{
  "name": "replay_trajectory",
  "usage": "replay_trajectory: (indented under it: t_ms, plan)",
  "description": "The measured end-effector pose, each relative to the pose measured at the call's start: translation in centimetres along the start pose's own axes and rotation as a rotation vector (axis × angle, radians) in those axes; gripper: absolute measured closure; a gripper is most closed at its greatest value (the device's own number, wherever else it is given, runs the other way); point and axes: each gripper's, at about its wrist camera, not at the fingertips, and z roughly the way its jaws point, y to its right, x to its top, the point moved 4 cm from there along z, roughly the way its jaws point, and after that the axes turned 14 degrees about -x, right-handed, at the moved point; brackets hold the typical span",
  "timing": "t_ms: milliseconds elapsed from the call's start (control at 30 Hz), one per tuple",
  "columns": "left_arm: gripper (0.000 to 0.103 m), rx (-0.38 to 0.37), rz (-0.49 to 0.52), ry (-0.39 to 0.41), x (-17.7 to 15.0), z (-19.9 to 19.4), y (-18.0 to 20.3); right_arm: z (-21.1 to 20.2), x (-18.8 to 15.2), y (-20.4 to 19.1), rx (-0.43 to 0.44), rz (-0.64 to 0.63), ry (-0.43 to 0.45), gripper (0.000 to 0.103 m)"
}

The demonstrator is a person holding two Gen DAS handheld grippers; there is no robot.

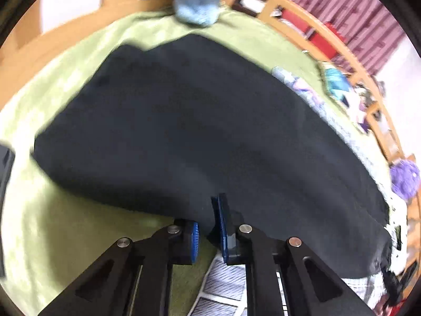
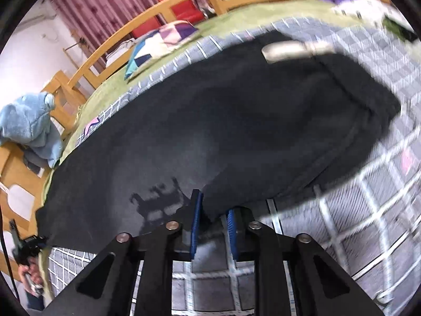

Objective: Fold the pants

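The black pants (image 1: 200,131) are lying spread across the bed, stretching ahead of both grippers, over a green blanket (image 1: 52,223) and a grey checked quilt (image 2: 368,210). The left gripper (image 1: 209,233) is pinching the near hem between its blue pads. The right gripper (image 2: 213,233) is likewise gripping the near edge of the cloth. Beyond the pants, a blue plush toy (image 2: 29,129) is sitting by the wooden bed rail (image 2: 184,2).
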Motion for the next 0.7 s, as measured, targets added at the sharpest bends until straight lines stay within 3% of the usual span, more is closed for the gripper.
replay_trajectory:
  t_ms: [133,300,500,600,700]
  plan:
    - [0.091,-0.047,0.086,0.048,3.3,-1.7,2.7,-3.5,4.2,-3.4,-0.028,-0.115,0.111,0.087]
    - [0.091,-0.059,0.159,0.094,9.7,-0.4,6.6,-3.9,10.8,-5.6,-0.004,-0.151,0.164,0.088]
    - [0.089,0.028,0.283,0.152,17.2,5.5,11.1,2.5,19.6,-7.2,0.035,-0.146,0.162,0.087]
    - [0.085,0.086,0.285,0.080,18.0,9.5,11.5,7.1,21.6,-7.8,0.008,-0.134,0.107,0.073]
    - [0.082,0.116,0.257,0.037,17.4,10.9,10.7,8.7,21.6,-8.5,-0.030,-0.136,0.116,0.067]
